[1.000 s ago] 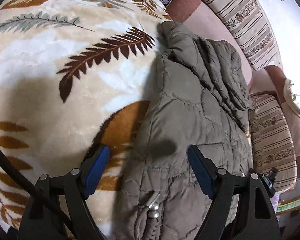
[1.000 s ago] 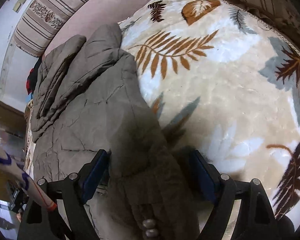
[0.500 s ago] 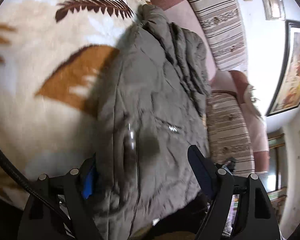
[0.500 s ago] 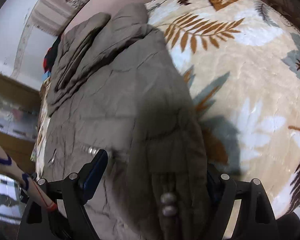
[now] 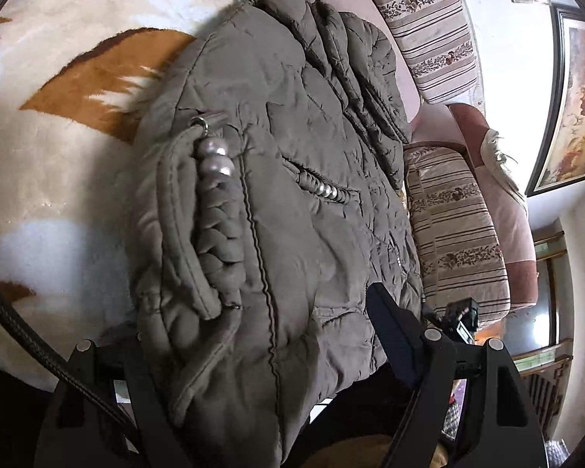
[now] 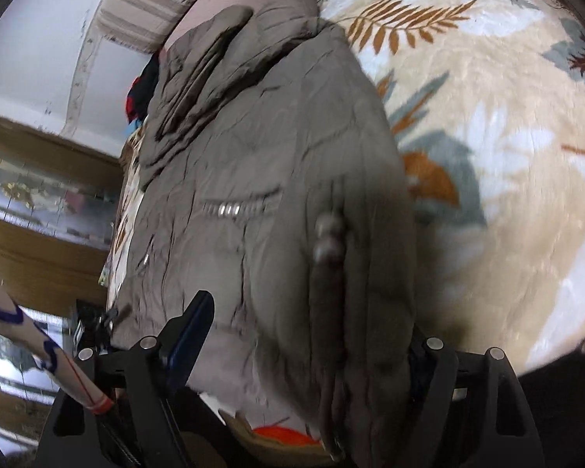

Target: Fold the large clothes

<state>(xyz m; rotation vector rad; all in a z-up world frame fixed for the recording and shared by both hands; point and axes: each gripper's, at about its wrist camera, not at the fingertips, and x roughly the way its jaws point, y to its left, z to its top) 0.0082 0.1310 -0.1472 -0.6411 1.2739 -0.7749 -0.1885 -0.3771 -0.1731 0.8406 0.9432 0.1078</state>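
Note:
A grey-brown quilted jacket (image 5: pixel 292 179) with pearl-beaded braided trim lies folded lengthwise on a cream leaf-print blanket (image 5: pixel 58 179). It also fills the right wrist view (image 6: pixel 277 179). My left gripper (image 5: pixel 261 335) is wide open, with the jacket's near end bulging between its jaws; the left finger is hidden under the fabric. My right gripper (image 6: pixel 304 331) is also wide open around the jacket's near end, and its right finger is hidden behind the fabric.
Striped sofa cushions (image 5: pixel 456 226) and a pink sofa back (image 5: pixel 507 202) lie beyond the jacket. A framed painting (image 5: pixel 577 109) hangs on the wall. The blanket (image 6: pixel 507 156) spreads to the right. Wooden furniture (image 6: pixel 39 241) stands to the left.
Both grippers have pulled back toward the near end of the jacket and tilted, so its near end now bulges up between the open jaws. The jaws stayed open.

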